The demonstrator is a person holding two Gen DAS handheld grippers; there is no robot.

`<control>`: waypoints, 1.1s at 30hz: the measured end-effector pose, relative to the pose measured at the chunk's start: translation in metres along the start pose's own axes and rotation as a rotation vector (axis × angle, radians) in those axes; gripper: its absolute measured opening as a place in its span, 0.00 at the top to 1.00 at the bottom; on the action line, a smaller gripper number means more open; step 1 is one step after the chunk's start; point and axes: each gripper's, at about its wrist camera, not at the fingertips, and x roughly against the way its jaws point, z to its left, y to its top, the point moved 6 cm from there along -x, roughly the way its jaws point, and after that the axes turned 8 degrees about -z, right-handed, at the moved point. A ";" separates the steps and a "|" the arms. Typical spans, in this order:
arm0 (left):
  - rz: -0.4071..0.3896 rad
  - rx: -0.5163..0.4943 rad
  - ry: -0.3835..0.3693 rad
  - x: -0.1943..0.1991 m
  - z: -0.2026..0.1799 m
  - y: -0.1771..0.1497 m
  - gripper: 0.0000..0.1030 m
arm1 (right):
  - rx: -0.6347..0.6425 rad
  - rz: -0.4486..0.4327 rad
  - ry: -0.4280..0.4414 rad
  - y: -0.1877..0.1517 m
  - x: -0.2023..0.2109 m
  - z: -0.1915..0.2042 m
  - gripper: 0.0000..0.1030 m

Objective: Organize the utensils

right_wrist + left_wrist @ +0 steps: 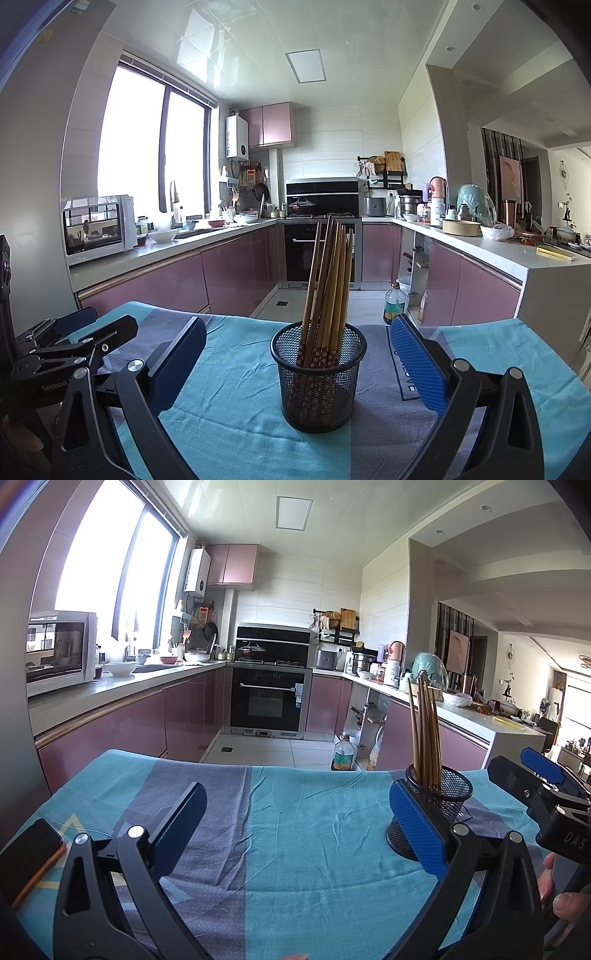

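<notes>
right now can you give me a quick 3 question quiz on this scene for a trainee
1. True or false: the chopsticks stand upright inside the black mesh cup.
2. What lies on the striped tablecloth at the far left edge of the left wrist view? A) a spoon B) a phone C) a plate
3. Fill in: both the left tongs and the right tongs are ____ and hold nothing.

Key
1. True
2. B, the phone in its orange case
3. open
</notes>
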 end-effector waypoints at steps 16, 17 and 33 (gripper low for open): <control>0.001 0.001 0.001 0.000 -0.001 -0.001 0.05 | -0.001 -0.002 -0.001 0.000 -0.001 0.000 0.06; 0.001 0.000 0.001 0.001 -0.002 -0.001 0.05 | 0.000 -0.001 -0.003 0.000 0.000 0.000 0.06; 0.004 0.001 -0.002 0.001 -0.004 -0.002 0.05 | -0.001 0.002 0.001 0.000 -0.001 -0.002 0.06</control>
